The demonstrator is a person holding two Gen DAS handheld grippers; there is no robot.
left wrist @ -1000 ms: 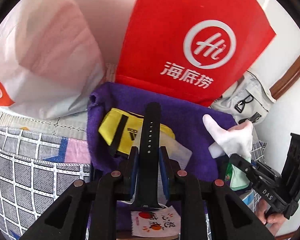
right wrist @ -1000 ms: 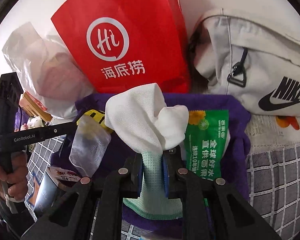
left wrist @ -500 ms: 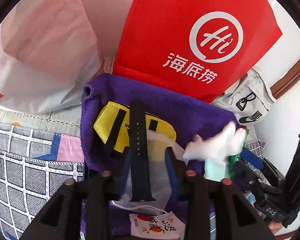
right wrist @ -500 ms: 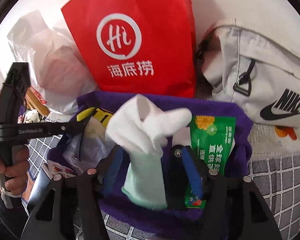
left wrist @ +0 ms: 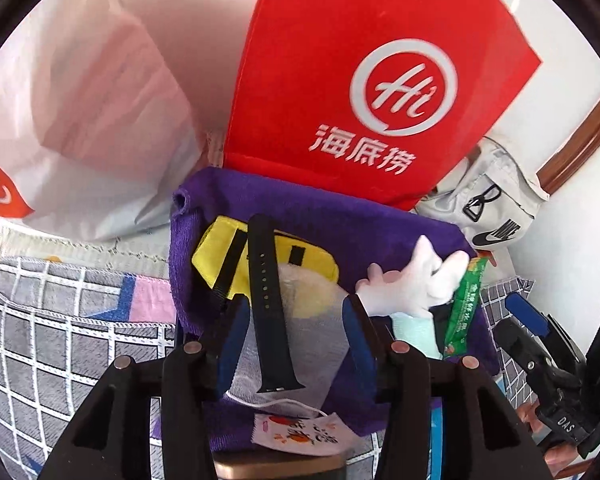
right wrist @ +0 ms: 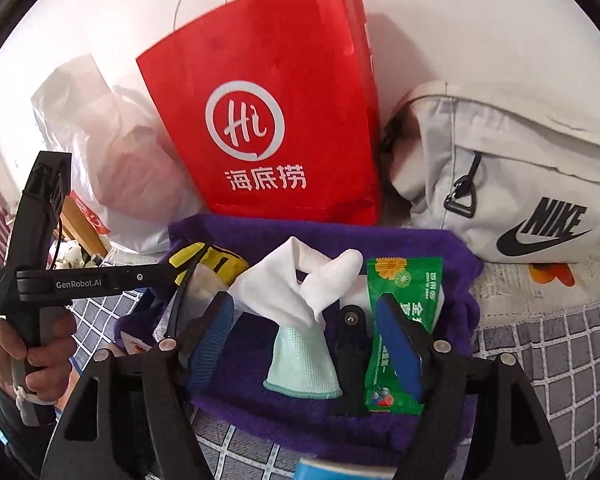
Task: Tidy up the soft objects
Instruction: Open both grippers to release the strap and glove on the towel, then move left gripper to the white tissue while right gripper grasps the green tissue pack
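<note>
A purple towel point(left wrist: 320, 216) point(right wrist: 400, 248) lies spread on the bed with soft items on it. My left gripper point(left wrist: 294, 312) has its jaws opening. A black watch strap point(left wrist: 266, 304) lies loose between them, across a clear plastic bag point(left wrist: 316, 332) and a yellow pouch point(left wrist: 216, 256); the pads do not touch it. My right gripper point(right wrist: 302, 308) also has its jaws opening. A white glove with a mint cuff point(right wrist: 304, 356) point(left wrist: 412, 280) rests on the towel between them, untouched. A green packet point(right wrist: 404, 320) lies beside the glove, under the right finger.
A red paper bag point(right wrist: 280, 120) stands behind the towel, with a white plastic bag point(left wrist: 80, 120) to its left and a grey Nike bag point(right wrist: 520, 184) to its right. A checked bedcover point(left wrist: 60, 340) surrounds the towel. A small printed sachet point(left wrist: 300, 432) lies at its near edge.
Both grippers went from shut to open. The strap dropped onto the clear bag and the glove onto the towel. The right gripper drew back and up a little.
</note>
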